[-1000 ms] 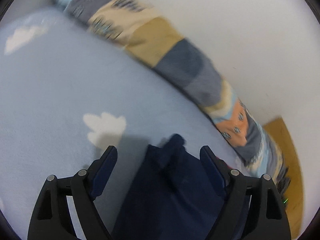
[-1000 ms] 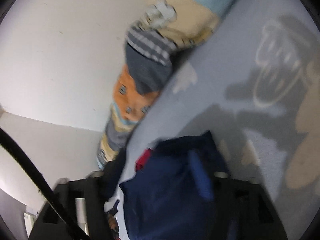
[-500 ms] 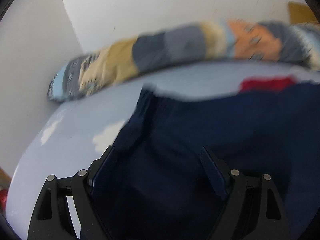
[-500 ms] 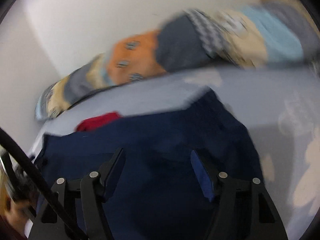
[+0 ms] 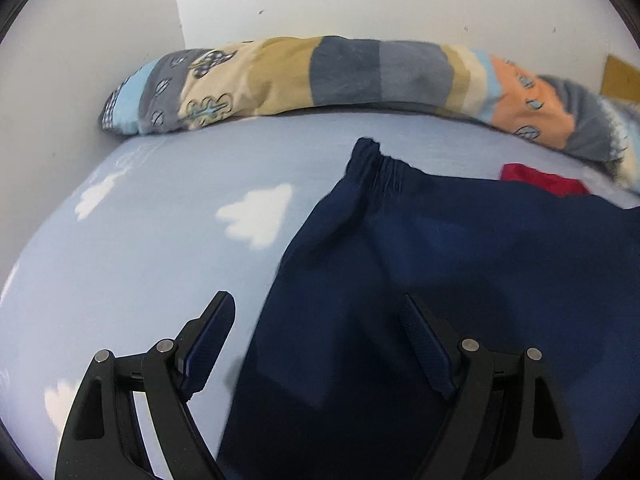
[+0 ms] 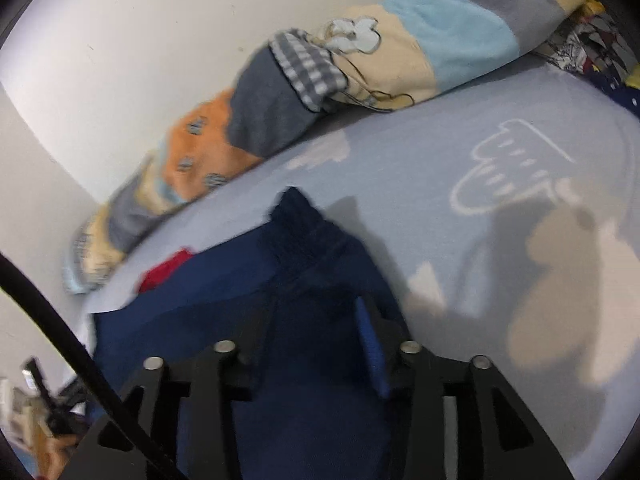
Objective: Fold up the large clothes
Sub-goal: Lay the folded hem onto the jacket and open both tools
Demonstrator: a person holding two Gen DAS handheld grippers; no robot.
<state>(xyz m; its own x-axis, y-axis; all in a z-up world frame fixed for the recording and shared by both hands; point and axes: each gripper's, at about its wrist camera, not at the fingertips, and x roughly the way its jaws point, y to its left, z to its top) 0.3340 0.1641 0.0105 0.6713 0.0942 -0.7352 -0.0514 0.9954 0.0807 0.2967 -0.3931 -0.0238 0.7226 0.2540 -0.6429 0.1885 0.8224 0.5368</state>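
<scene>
A large navy garment (image 5: 460, 272) with an elastic waistband (image 5: 378, 160) lies spread on the light blue bed sheet (image 5: 160, 248). My left gripper (image 5: 316, 320) is open just above the garment's left edge, one finger over the sheet, one over the cloth. In the right wrist view the same navy garment (image 6: 304, 280) runs between the fingers of my right gripper (image 6: 312, 328), which stands open over it; the left finger is dark against the cloth.
A long patchwork bolster (image 5: 360, 76) lies along the white wall at the far side of the bed, also in the right wrist view (image 6: 320, 80). A red cloth (image 5: 540, 180) peeks out behind the garment. More bedding (image 6: 592, 52) lies at the far right.
Both grippers have swung from steep tilted views to face the wall and pulled back. The navy garment, bunched a second ago, now lies spread wide on the sheet.
</scene>
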